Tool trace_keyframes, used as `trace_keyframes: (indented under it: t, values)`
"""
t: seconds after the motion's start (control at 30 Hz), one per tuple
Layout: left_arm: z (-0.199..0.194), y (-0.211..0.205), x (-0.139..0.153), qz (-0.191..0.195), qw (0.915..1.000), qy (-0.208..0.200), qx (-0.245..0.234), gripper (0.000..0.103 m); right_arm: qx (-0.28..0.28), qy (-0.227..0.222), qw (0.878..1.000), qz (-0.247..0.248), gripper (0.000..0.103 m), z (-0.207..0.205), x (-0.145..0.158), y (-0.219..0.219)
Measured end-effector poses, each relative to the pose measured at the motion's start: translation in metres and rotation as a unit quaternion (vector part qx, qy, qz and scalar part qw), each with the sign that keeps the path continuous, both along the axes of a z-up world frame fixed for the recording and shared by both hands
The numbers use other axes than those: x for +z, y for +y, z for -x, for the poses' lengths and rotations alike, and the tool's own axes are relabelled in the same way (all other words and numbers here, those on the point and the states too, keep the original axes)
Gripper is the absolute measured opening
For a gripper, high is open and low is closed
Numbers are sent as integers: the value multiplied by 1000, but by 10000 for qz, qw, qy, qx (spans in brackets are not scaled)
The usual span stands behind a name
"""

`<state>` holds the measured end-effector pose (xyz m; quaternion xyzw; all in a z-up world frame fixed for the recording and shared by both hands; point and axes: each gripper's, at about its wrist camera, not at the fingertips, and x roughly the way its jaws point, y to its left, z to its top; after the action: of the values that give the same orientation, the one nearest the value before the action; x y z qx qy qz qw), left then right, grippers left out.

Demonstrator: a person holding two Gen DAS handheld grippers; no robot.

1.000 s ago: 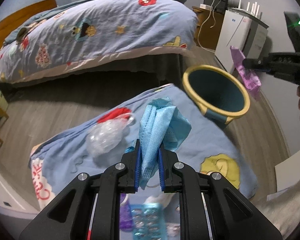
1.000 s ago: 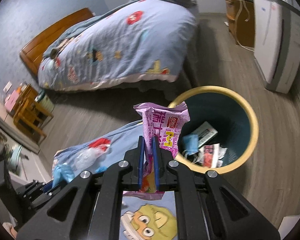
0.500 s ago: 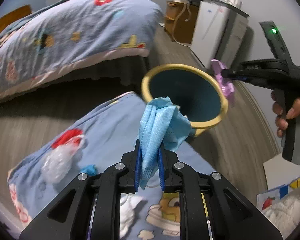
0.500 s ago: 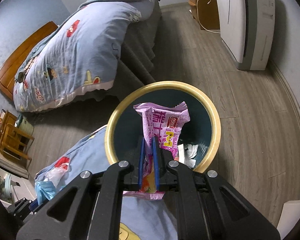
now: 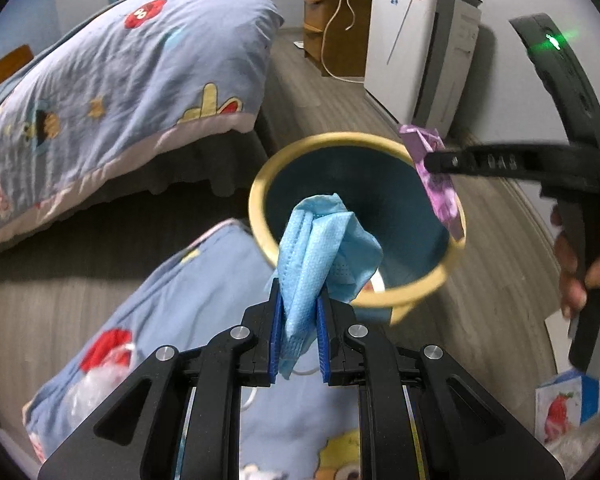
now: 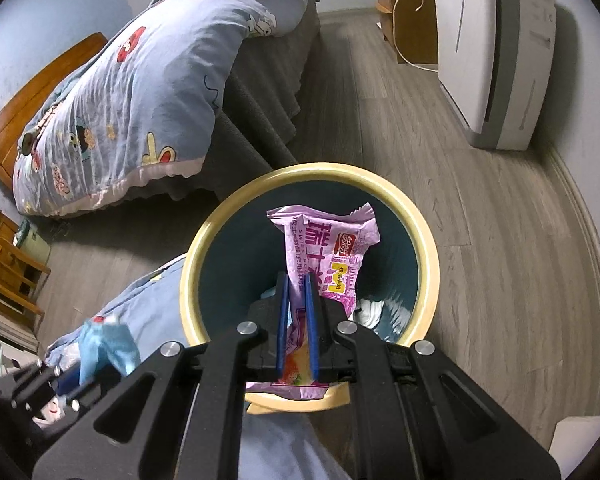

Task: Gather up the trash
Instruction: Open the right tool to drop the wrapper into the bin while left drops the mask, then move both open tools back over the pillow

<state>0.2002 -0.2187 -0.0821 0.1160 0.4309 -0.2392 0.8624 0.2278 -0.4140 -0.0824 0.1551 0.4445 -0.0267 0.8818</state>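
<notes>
Fingers (image 6: 314,320) on wrapper (image 6: 324,248) over bin (image 6: 424,248)

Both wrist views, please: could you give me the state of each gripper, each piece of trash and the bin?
left gripper: shut on the blue face mask
right gripper: shut on the purple snack wrapper, over the bin's mouth
trash bin: upright, open-topped, some trash already inside
</notes>
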Motion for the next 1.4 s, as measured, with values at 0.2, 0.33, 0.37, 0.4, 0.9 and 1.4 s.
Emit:
trace_keyframes:
  t: [0.2,0.33,0.37,0.4,0.9,1.4]
  values:
    - [-28,-18,-5,215,9995,162,157,16,-159,2,9999,-53,8,-7,-7,-12]
    - [-38,-32,-12,229,9994,230,116,16,-254,33,9996,-94,8,-9,-13,-21]
    - [-40,-35,-13,248,9994,228,119,16,-298,54,9995,-114,8,-10,-16,-23]
    - [-42,-38,-14,275,9993,223,128,16,-351,77,9992,-177,8,-10,-18,-27]
    - [-54,-49,-22,102,9999,-72,98,52,-594,-88,9922,-1091,43,-14,-27,-40]
    - [-23,-11,0,72,9975,-442,540,93,-582,-576,9917,-994,94,-3,9,-35]
